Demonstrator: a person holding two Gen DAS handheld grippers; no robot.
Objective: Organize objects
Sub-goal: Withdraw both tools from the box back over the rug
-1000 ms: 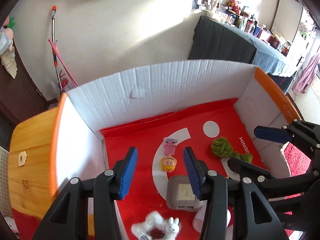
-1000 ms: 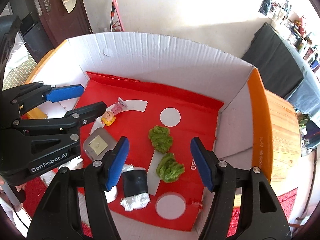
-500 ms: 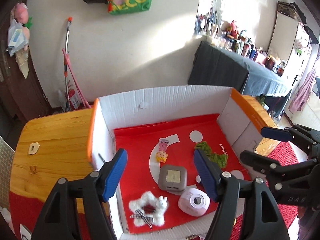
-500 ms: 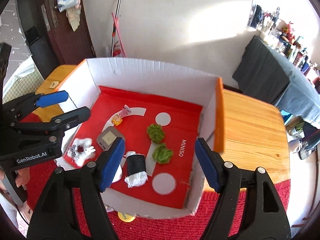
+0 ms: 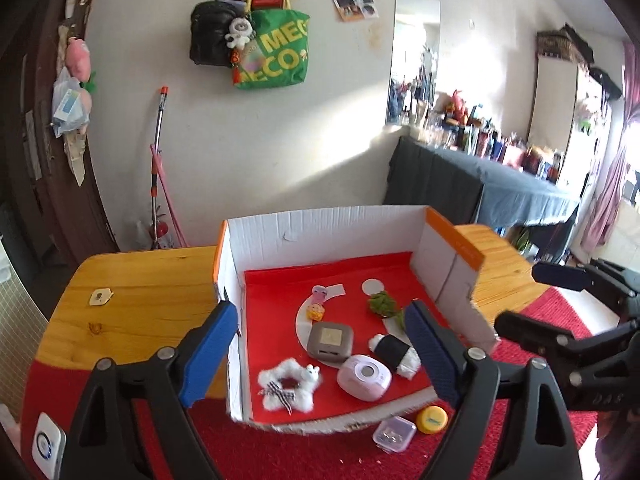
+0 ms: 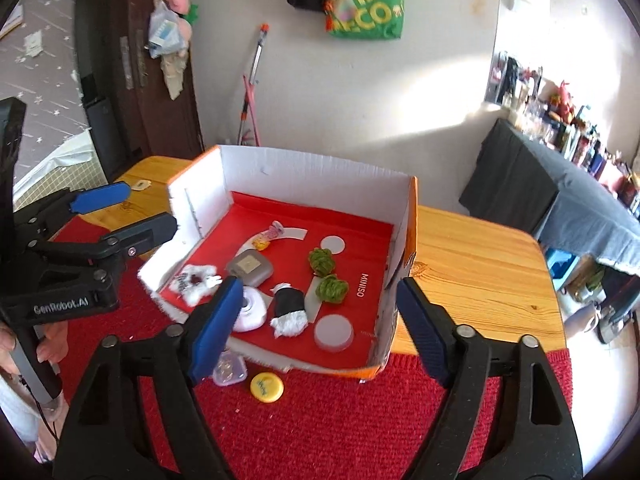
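A white cardboard box (image 5: pixel 320 224) (image 6: pixel 320 172) with a red floor stands on the wooden table. It holds a grey square case (image 5: pixel 330 340) (image 6: pixel 250 266), a pink round device (image 5: pixel 363 377) (image 6: pixel 251 309), a white fluffy star clip (image 5: pixel 286 385) (image 6: pixel 195 278), a black-and-white scrunchie (image 5: pixel 394 354) (image 6: pixel 289 308), two green scrunchies (image 5: pixel 382 303) (image 6: pixel 321 261) and small hair clips (image 5: pixel 316 306) (image 6: pixel 267 237). My left gripper (image 5: pixel 320 356) and my right gripper (image 6: pixel 316 334) are both open and empty, held back above the box's near edge.
A yellow round lid (image 5: pixel 431 420) (image 6: pixel 266 386) and a small clear case (image 5: pixel 393 434) (image 6: pixel 229 369) lie on the red mat (image 6: pixel 320 420) in front of the box. A small tag (image 5: pixel 100 297) lies on the table at left. A white device (image 5: pixel 47 446) sits bottom left.
Both grippers have pulled up and back from inside the box. The whole box and the items in front of it are now in view. Both stay open.
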